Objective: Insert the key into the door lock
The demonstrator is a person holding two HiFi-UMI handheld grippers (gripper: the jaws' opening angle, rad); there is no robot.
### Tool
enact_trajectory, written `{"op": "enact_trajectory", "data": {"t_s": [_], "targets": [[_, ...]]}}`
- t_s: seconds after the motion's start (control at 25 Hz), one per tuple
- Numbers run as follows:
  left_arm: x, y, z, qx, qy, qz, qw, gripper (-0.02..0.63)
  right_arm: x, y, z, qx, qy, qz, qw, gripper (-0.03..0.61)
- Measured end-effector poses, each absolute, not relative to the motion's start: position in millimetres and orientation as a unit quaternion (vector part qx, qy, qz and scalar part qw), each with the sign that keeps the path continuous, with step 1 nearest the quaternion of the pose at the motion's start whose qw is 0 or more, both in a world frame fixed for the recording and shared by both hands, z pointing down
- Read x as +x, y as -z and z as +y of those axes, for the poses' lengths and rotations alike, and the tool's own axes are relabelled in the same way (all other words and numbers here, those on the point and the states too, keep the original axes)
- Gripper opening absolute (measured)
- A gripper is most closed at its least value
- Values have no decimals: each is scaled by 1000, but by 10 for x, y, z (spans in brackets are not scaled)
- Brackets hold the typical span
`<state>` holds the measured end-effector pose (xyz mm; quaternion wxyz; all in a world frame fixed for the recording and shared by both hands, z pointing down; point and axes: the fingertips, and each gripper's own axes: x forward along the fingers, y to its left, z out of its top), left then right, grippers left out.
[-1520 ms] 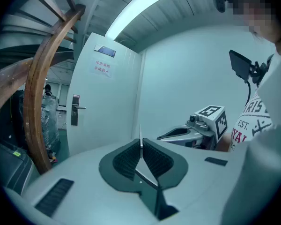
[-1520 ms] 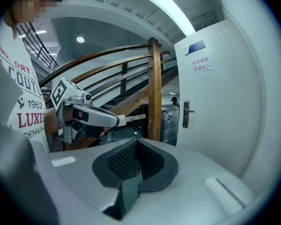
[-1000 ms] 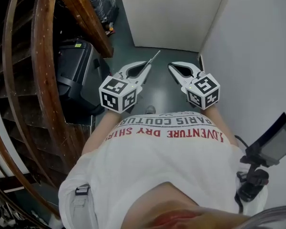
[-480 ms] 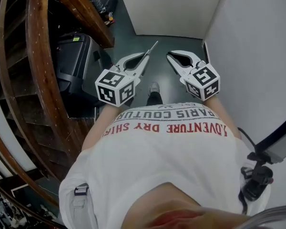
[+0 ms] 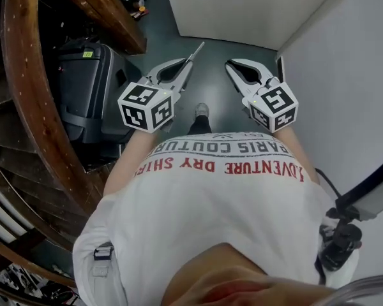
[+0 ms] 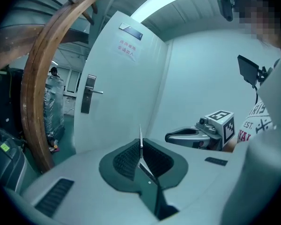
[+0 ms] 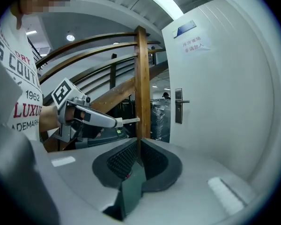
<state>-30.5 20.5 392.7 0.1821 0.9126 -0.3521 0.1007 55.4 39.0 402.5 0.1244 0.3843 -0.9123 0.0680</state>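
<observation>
We grip the key [image 6: 140, 137] in our clamped left hand-held gripper [image 5: 189, 64], right hand-held gripper [image 5: 230, 65] closed and empty, both well short of the door [image 6: 122, 78], whose lock [image 6: 87, 95] awaits insertion.

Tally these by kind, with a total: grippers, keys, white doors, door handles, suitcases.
Grippers: 2 (left gripper, right gripper)
Key: 1
White door: 1
Door handle: 1
Suitcase: 1
Total: 6
</observation>
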Motion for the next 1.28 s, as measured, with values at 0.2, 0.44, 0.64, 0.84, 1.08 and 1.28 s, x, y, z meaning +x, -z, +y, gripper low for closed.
{"op": "enact_trajectory", "data": {"t_s": [0.2, 0.44, 0.64, 0.84, 1.08, 1.28], "targets": [[-495, -3899, -1077, 911, -104, -353, 188, 23, 426, -4101, -837, 377, -81, -912, 139, 3], [-585, -3604, -2072, 919, -92, -350, 157, 23, 377, -3838, -1763, 386, -57, -912, 129, 5], [-560, -3527, -2493, 922, -80, -346, 153, 23, 476, -3690, -2142, 390, -44, -911, 128, 6], [-606, -3584, -2826, 917, -74, -358, 162, 23, 567, -3443, -2822, 396, -18, -911, 117, 56], [-663, -3730, -3400, 904, -85, -377, 182, 23, 539, -3331, -3818, 386, 11, -914, 122, 147], [-763, -3837, -3987, 890, -75, -399, 205, 23, 608, -3302, -4748, 399, 8, -910, 112, 164]]}}
